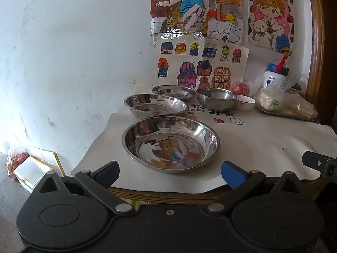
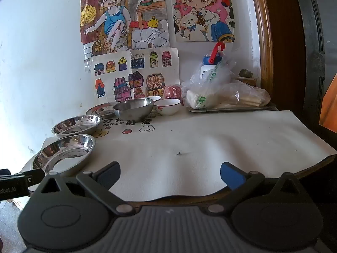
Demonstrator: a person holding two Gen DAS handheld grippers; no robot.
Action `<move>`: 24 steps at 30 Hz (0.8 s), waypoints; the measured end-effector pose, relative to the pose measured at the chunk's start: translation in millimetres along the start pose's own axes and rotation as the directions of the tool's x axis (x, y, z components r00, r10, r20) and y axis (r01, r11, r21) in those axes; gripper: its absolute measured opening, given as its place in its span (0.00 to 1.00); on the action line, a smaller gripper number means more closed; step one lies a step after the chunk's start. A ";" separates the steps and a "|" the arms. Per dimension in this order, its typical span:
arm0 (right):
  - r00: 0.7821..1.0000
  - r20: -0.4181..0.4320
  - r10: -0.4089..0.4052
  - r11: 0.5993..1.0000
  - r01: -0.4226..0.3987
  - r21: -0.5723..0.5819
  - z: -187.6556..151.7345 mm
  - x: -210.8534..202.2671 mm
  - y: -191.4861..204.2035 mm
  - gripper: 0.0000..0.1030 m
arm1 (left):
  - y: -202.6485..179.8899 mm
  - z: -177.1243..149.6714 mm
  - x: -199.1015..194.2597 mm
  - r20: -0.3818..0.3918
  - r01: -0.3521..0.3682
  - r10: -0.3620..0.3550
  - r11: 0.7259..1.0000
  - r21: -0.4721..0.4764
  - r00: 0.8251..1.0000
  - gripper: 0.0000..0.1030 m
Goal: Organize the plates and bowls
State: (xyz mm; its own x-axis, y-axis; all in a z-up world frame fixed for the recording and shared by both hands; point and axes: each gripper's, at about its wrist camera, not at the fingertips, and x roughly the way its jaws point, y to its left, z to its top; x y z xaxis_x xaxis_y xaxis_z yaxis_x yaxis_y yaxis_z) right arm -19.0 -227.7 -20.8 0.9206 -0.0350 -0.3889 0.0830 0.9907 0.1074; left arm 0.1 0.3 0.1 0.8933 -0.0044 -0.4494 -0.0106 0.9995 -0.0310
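While a white mat covers the desk that stands against the wall, both tools hang off its near edge with their jaws spread wide and nothing between them. The left tool faces the near plate, which lies just beyond its fingertips and centred in the gap, not touched. Behind that plate sits a second plate, and farther back, near the wall, a third plate; the three run in a line along the desk's left side. To the right of the third plate stands a steel bowl, and just beside it a white bowl with a red rim line; from the right wrist view another white bowl peeks out behind the steel one. The right tool points at bare mat, with the near plate off to its left, just past the left finger, and the bowls well apart from it at the back. A tray of bagged food and a bottle fill the far right corner.
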 end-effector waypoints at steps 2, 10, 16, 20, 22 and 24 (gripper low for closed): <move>1.000 0.002 -0.001 1.000 0.001 -0.003 -0.1 -0.3 0.1 1.00 | 0.2 -0.1 0.0 0.001 0.001 -0.001 1.000 0.000 1.000 0.99; 1.000 0.000 -0.002 1.000 0.002 -0.008 -0.3 -0.8 1.0 1.00 | -0.4 0.4 0.0 -0.009 0.003 -0.003 1.000 -0.004 1.000 0.99; 1.000 0.000 -0.004 1.000 0.004 -0.009 -0.5 0.9 0.1 1.00 | -3.6 -0.4 -1.9 -0.008 0.006 -0.006 1.000 0.000 1.000 0.99; 1.000 -0.001 -0.002 1.000 0.002 -0.009 -0.5 1.2 -0.5 1.00 | -4.7 -0.9 -2.9 -0.006 0.013 -0.013 1.000 0.003 1.000 0.99; 1.000 -0.001 -0.003 1.000 0.003 -0.008 -0.5 1.4 -1.0 1.00 | -4.1 -1.0 -2.6 -0.006 0.016 -0.016 1.000 0.001 1.000 0.99; 1.000 -0.001 -0.004 1.000 0.004 -0.008 -0.5 1.1 -1.1 1.00 | -4.4 -0.7 -3.0 -0.007 0.018 -0.018 1.000 0.001 1.000 0.99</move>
State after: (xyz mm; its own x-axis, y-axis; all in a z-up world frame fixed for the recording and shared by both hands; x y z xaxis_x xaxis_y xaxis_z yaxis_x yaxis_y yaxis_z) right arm -18.3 -228.8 -21.8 0.9199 -0.0387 -0.3903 0.0835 0.9916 0.0985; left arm -2.8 -4.1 1.0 0.8900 -0.0223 -0.4555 0.0054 0.9993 -0.0383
